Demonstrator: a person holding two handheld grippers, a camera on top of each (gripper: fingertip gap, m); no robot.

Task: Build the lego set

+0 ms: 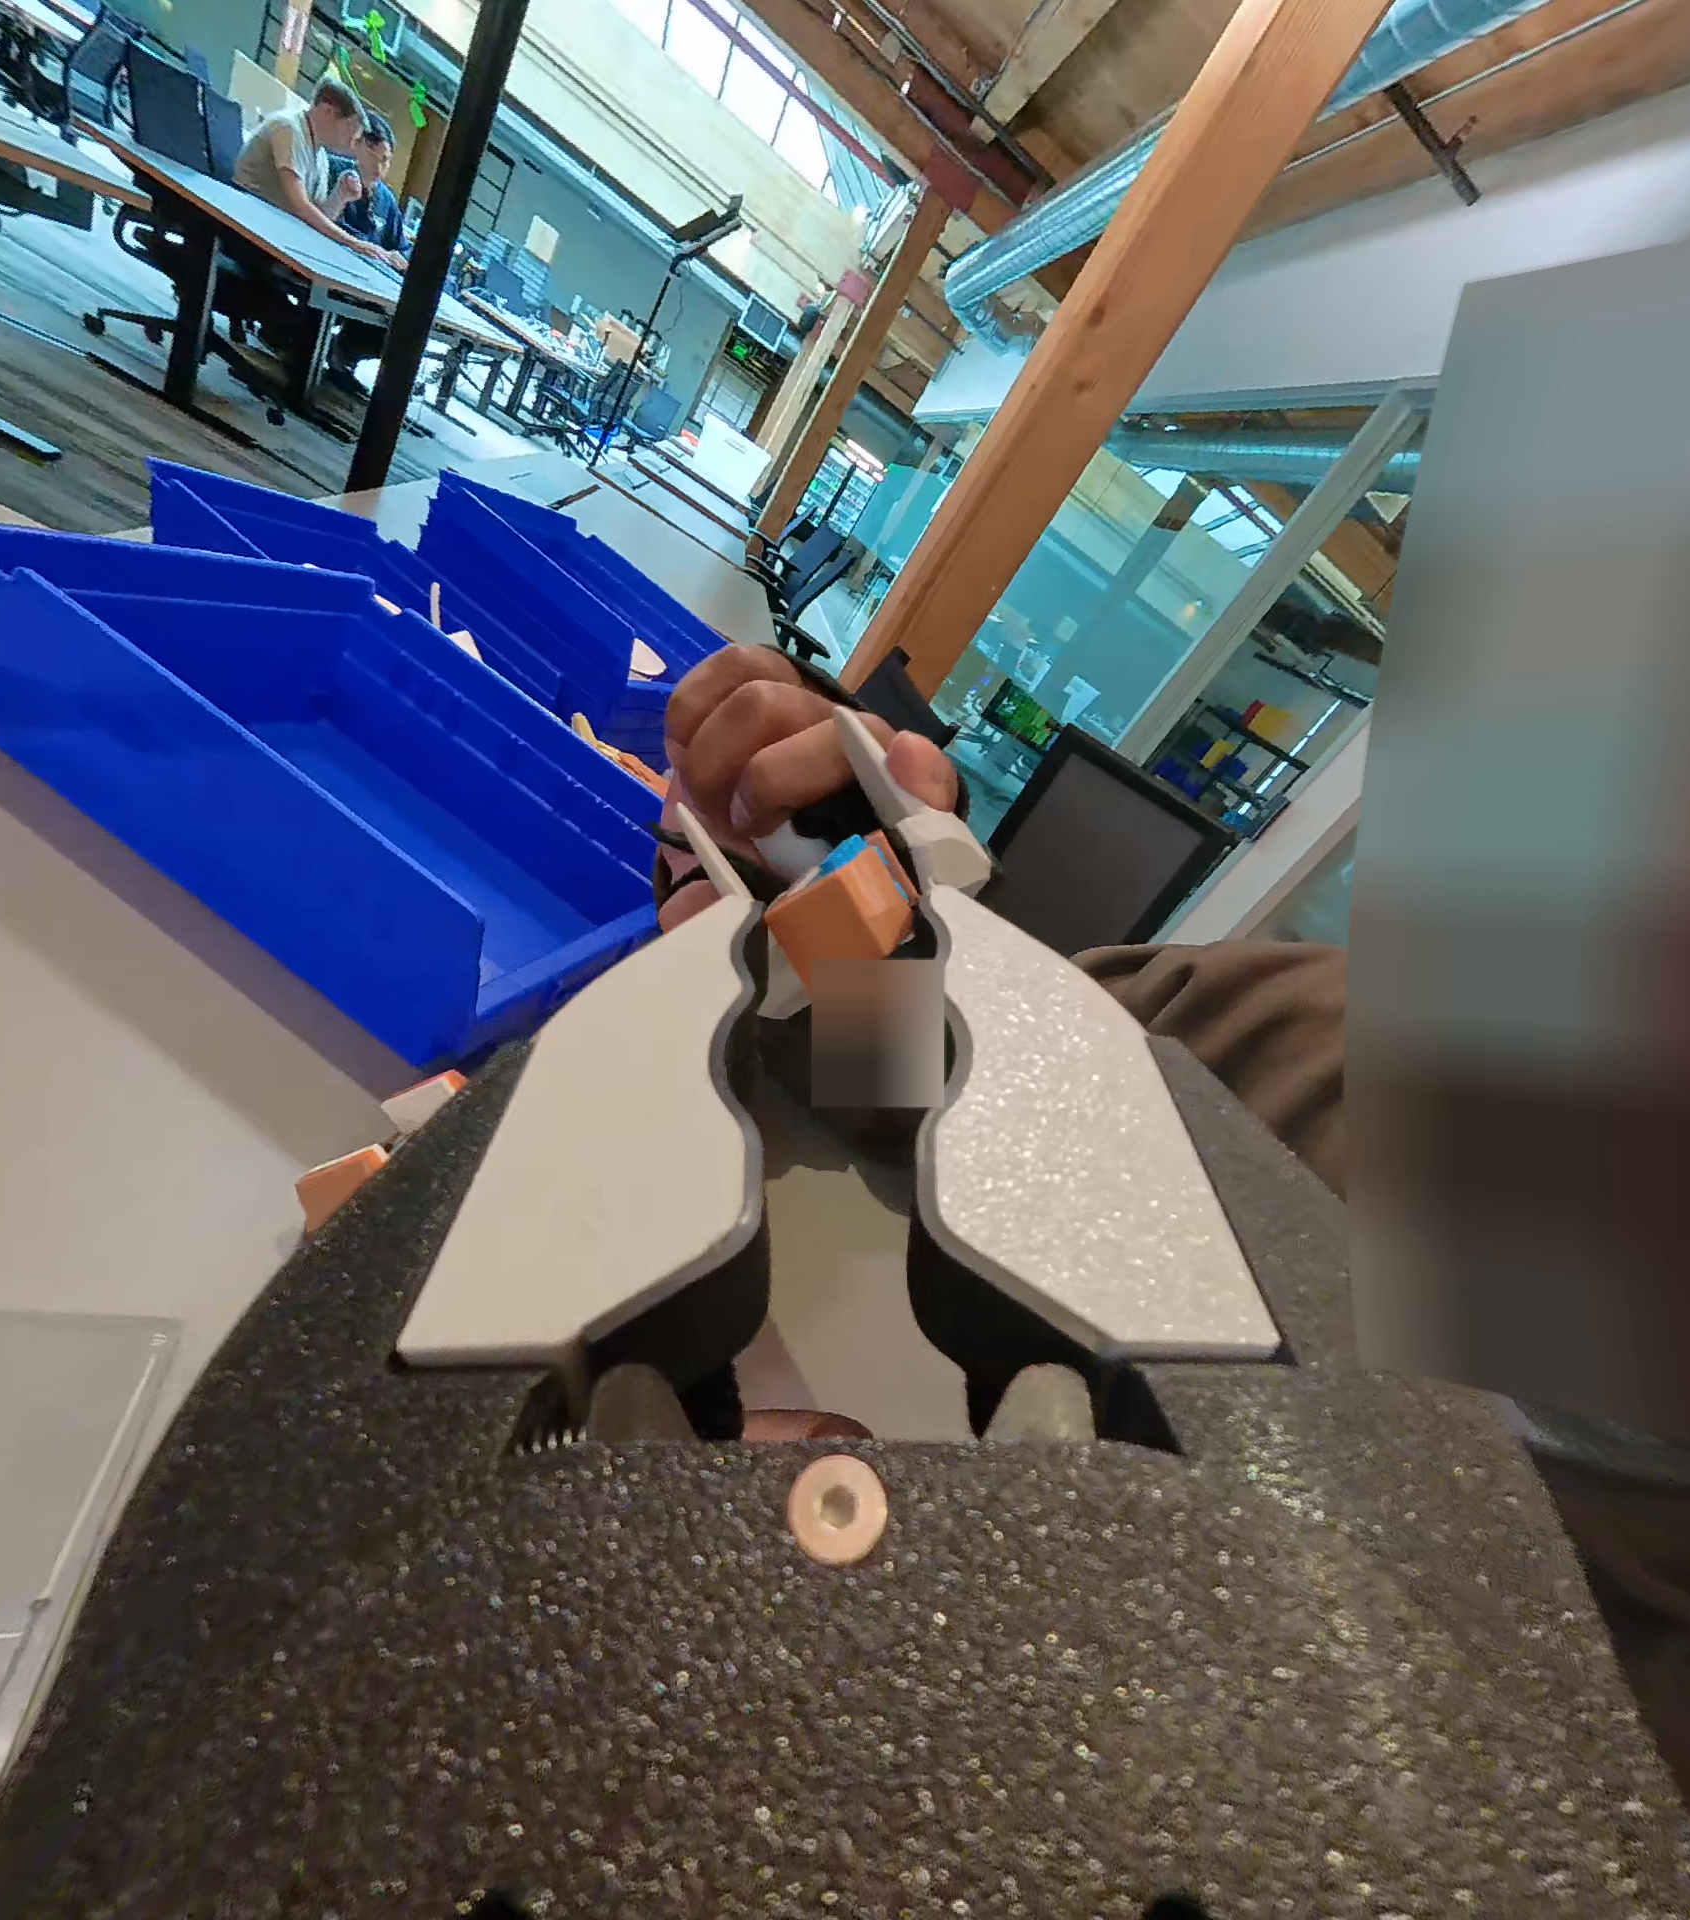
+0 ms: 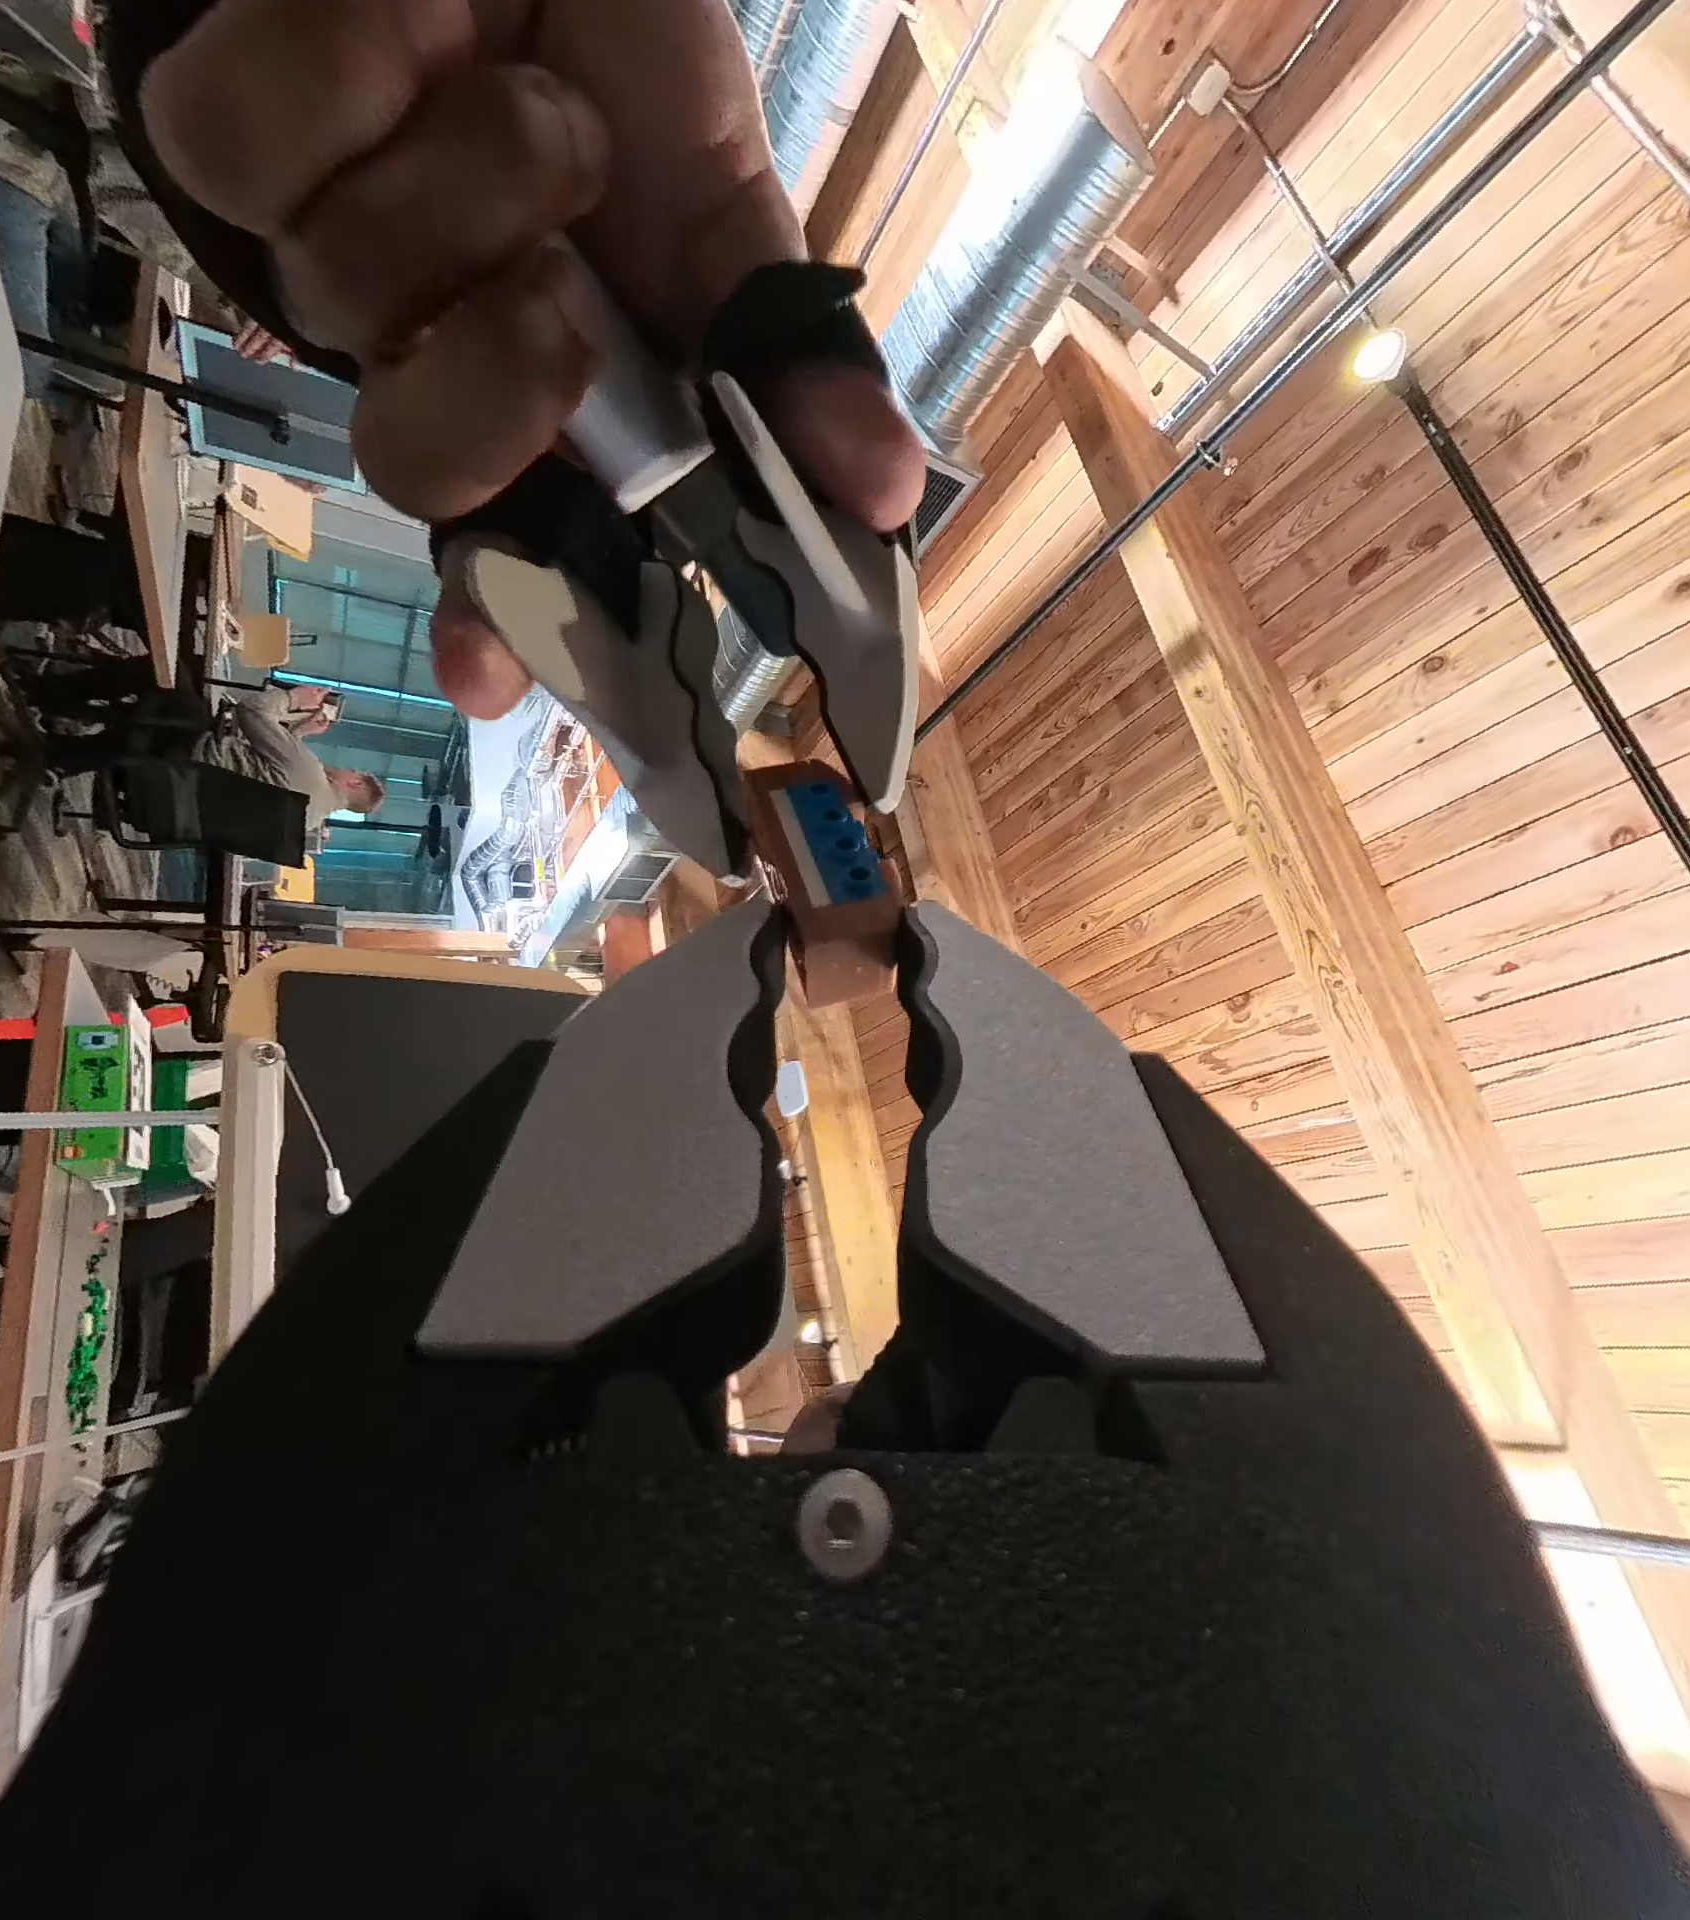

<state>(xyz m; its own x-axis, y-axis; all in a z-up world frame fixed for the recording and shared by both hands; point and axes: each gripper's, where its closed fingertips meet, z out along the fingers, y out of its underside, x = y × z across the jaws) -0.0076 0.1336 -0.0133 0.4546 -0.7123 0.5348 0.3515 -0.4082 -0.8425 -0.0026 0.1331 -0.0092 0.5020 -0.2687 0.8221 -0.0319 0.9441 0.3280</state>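
Lego block (image 1: 839, 910) sits clenched between both claws, left (image 1: 839, 925) and right (image 2: 836, 940).

Ahead and to the left of the tool stretches an open workshop hall with long wooden-edged desks (image 1: 228, 223) on black legs, office chairs (image 1: 145, 312) beside them and two seated people (image 1: 321, 156) leaning over one desk. A black post (image 1: 441, 239) rises just beyond the white table (image 1: 93, 1091). To the right a slanted timber beam (image 1: 1080, 343) crosses in front of a glass partition (image 1: 1132, 603), with a silver ventilation duct (image 1: 1059, 229) above it. Overhead runs a plank ceiling (image 2: 1443, 727) with timber joists (image 2: 1340, 935) and a lit spotlight (image 2: 1378, 355).
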